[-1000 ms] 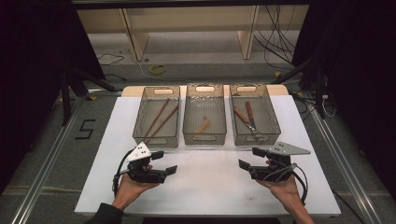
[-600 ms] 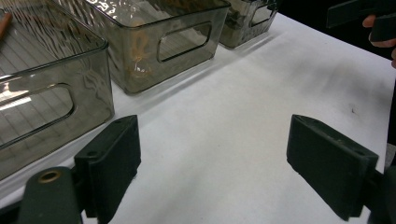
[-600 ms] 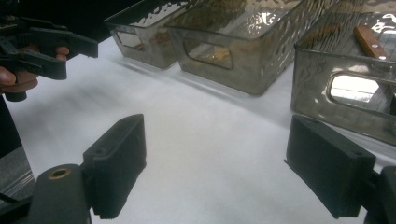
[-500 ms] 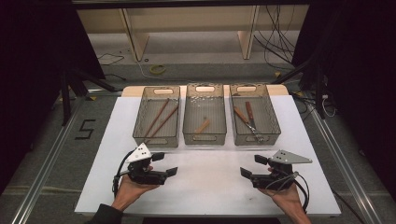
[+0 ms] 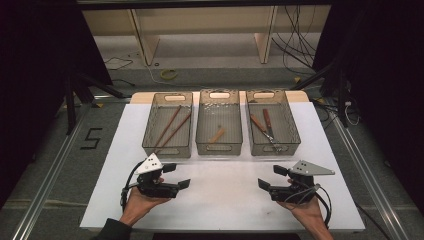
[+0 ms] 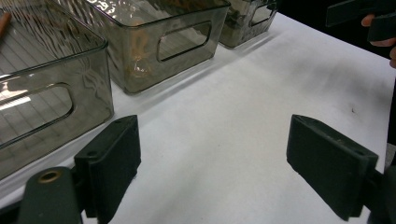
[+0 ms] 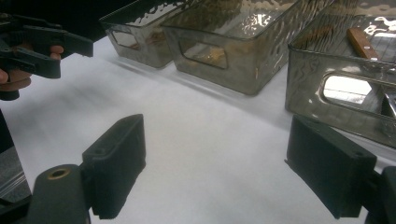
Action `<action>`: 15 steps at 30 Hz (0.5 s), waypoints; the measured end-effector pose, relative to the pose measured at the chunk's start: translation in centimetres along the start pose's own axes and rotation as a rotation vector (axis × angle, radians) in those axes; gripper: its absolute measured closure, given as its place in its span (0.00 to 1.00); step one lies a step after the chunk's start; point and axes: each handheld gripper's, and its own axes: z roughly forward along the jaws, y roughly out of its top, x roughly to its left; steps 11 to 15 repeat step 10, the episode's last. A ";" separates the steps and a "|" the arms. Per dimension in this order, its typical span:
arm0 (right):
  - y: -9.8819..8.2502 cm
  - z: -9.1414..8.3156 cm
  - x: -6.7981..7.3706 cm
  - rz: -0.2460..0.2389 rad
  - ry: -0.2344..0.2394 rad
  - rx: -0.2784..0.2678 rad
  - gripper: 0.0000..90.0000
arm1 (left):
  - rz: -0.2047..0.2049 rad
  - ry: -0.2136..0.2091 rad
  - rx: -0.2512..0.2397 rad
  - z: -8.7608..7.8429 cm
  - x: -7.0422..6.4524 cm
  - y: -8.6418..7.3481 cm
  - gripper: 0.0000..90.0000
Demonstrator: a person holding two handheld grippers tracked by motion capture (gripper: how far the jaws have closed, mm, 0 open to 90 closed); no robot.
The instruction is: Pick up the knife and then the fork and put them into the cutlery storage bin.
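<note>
Smoked-plastic bins sit at twelve o'clock: left bin (image 5: 167, 125) with chopsticks (image 5: 172, 127), middle bin (image 5: 219, 122) with a small wooden piece (image 5: 217, 135), right bin (image 5: 272, 122) with utensils (image 5: 266, 129). My left gripper (image 5: 176, 176) and right gripper (image 5: 270, 177) hover at six o'clock, jaws wide apart, holding nothing. I judge nothing is picked yet; all handling is left.

bins (image 5: 218, 148): 3 | chopsticks (image 5: 170, 128): 2 | claws (image 5: 177, 176): 2
</note>
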 end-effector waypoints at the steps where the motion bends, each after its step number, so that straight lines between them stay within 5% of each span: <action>1: 0.0 0.0 0.0 0.000 -0.001 0.000 0.23 | -0.002 0.000 0.000 0.0 0.0 0.0 0.19; 15: 0.0 0.1 -0.1 0.000 -0.004 -0.001 0.22 | -0.001 0.001 0.000 0.0 0.0 0.0 0.19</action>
